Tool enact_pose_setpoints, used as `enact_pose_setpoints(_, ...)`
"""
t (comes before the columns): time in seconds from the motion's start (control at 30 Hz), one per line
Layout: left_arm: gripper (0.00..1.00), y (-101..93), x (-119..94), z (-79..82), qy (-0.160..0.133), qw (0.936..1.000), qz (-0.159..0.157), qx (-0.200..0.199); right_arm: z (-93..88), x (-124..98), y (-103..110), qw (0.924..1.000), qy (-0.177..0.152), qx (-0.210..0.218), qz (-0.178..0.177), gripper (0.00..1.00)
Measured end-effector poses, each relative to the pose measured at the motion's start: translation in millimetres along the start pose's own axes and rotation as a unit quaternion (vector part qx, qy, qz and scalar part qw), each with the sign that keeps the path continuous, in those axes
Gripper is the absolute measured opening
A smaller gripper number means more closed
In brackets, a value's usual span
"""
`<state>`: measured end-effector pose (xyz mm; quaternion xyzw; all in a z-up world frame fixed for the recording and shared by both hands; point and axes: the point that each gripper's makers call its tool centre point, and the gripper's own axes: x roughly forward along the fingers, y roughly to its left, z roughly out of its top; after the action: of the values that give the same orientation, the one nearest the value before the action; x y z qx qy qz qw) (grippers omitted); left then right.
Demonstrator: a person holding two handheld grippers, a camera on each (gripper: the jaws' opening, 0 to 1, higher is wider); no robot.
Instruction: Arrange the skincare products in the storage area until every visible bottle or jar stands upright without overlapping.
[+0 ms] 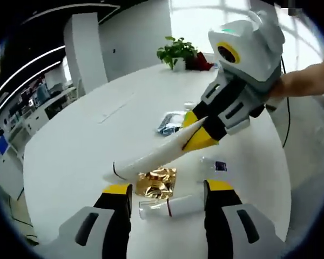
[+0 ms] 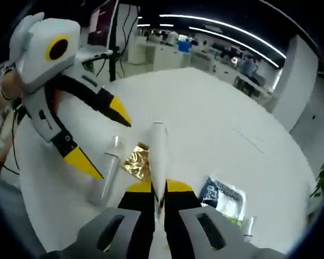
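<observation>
Early stage. Right gripper (image 2: 159, 197) clamps long white squeeze tube (image 2: 158, 156); left gripper (image 1: 167, 208) spread wide over clear white-capped bottle (image 1: 170, 206), lying flat mid-table (image 1: 70, 156) beside gold foil sachet (image 1: 157, 182). Nothing upright.

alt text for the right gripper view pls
The right tool is shut on a white tube held above a white table. The open left tool hovers over a clear bottle lying beside a gold sachet.
</observation>
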<state>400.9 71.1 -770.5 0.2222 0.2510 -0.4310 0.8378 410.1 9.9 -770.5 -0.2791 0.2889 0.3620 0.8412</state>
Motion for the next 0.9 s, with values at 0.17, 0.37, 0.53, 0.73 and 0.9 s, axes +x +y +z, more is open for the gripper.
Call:
enact_pose_setpoints(0.17,0.51,8.4,0,11.9,-0.004,0.9975,0.034,0.061,10.4,-13,5,0.9966,-0.003,-0.082,-0.004,0.03)
enact_pose_setpoints(0.37,0.49,5.6,5,23.0,-0.009,0.9916,0.035,0.124,25.0,-29,9,0.9923,-0.019,-0.123,-0.004,0.03)
enact_pose_setpoints(0.53,0.48,6.2,17,27.1,-0.016,0.9882,0.035,0.148,26.8,-29,10,0.985,-0.012,-0.172,-0.005,0.02)
enact_pose_setpoints(0.73,0.47,10.6,28,28.5,-0.019,0.9778,0.038,0.205,34.8,-35,15,0.9746,-0.014,-0.224,-0.005,0.02)
enact_pose_setpoints(0.9,0.44,11.8,37,28.1,-0.037,0.9708,0.022,0.236,38.7,-37,17,0.9687,-0.018,-0.248,-0.001,0.02)
